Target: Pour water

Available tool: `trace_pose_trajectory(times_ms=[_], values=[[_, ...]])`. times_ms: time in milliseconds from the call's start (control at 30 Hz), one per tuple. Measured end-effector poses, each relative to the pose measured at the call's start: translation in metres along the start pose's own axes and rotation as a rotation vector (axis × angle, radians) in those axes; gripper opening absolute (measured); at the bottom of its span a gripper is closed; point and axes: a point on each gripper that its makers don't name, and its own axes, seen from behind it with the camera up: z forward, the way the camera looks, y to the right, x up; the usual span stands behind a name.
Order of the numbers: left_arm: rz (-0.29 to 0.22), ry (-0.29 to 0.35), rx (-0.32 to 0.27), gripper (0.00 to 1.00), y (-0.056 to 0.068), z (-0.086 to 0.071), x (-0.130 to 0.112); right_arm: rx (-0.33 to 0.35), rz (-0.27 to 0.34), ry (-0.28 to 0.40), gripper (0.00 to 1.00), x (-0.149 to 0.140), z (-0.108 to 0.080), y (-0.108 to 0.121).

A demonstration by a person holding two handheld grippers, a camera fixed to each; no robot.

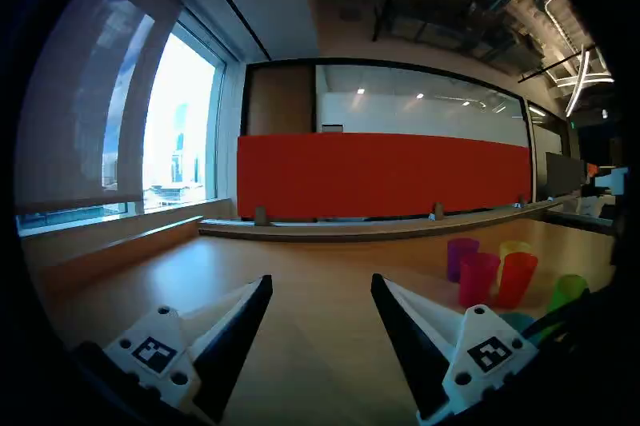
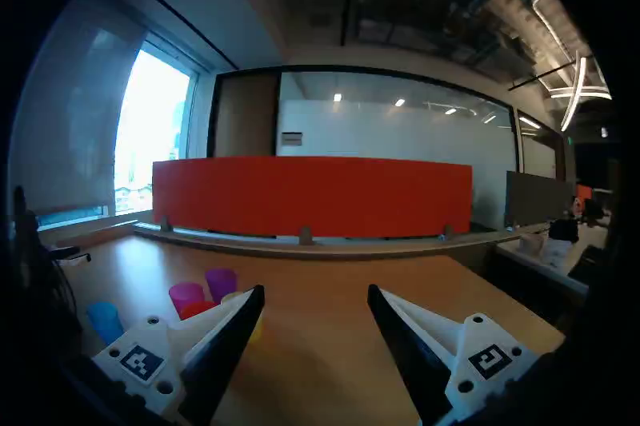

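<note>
Several translucent plastic cups stand in a cluster on the wooden table. In the left gripper view they sit to the right: a purple cup (image 1: 461, 256), a pink cup (image 1: 478, 279), an orange cup (image 1: 517, 279), a yellow cup (image 1: 514, 248) and a green cup (image 1: 567, 291). My left gripper (image 1: 321, 292) is open over bare wood, left of the cups. In the right gripper view the purple cup (image 2: 220, 283), pink cup (image 2: 186, 295) and a blue cup (image 2: 105, 320) stand at the left, partly behind my left finger. My right gripper (image 2: 315, 300) is open with nothing between its fingers.
The wooden table (image 1: 320, 266) runs back to a red divider panel (image 1: 384, 174) with a raised ledge in front. A window (image 1: 180, 134) lies to the left. More desks and office items (image 2: 552, 246) stand to the right.
</note>
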Motion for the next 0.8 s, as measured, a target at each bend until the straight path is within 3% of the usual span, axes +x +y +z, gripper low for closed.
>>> trace_pose_trajectory(times_ms=[400, 800], values=[[0.001, -0.001, 0.0, 0.91, 0.0, 0.0, -0.001, -0.013, -0.004, 0.049, 1.0, 0.005, 0.0, 0.018], [0.001, -0.001, 0.0, 0.92, 0.0, -0.001, -0.001, -0.03, -0.001, 0.109, 1.0, -0.004, 0.011, 0.028]])
